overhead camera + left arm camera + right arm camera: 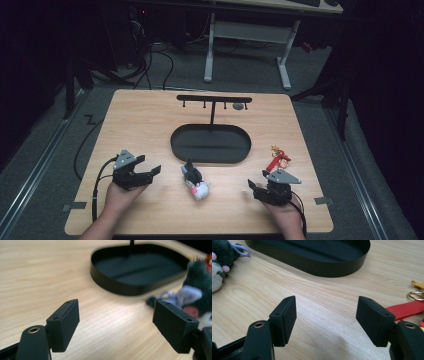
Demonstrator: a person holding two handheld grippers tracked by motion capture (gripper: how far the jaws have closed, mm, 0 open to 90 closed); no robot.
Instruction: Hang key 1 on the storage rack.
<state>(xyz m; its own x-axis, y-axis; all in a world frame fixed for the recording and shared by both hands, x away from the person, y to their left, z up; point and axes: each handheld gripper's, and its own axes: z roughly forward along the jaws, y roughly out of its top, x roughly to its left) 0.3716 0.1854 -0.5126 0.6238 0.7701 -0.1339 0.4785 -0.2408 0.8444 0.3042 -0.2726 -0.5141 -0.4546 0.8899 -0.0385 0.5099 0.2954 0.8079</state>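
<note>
Plush toy: small dark-grey and white soft plush keychain toy [195,182], lying on the light wooden table [145,125] between my two grippers.
Handling: I judge it light, squashy, not fragile; I'd pinch the body's middle, not the thin loop.
Left gripper [149,166]: jaws wide apart, empty, aimed toward the toy.
Right gripper [253,187]: jaws spread, holding nothing.
Red keychain [279,159]: just beyond my right gripper.
Black oval tray [210,158]: empty, farther back.
Black hook rack [214,99]: rising from the tray.

Black oval tray [210,159] sits at table [140,120] centre, hook stand [214,100] rising from its 12 o'clock edge. White-legged desk [247,35] on the floor beyond, 12 o'clock.
</note>
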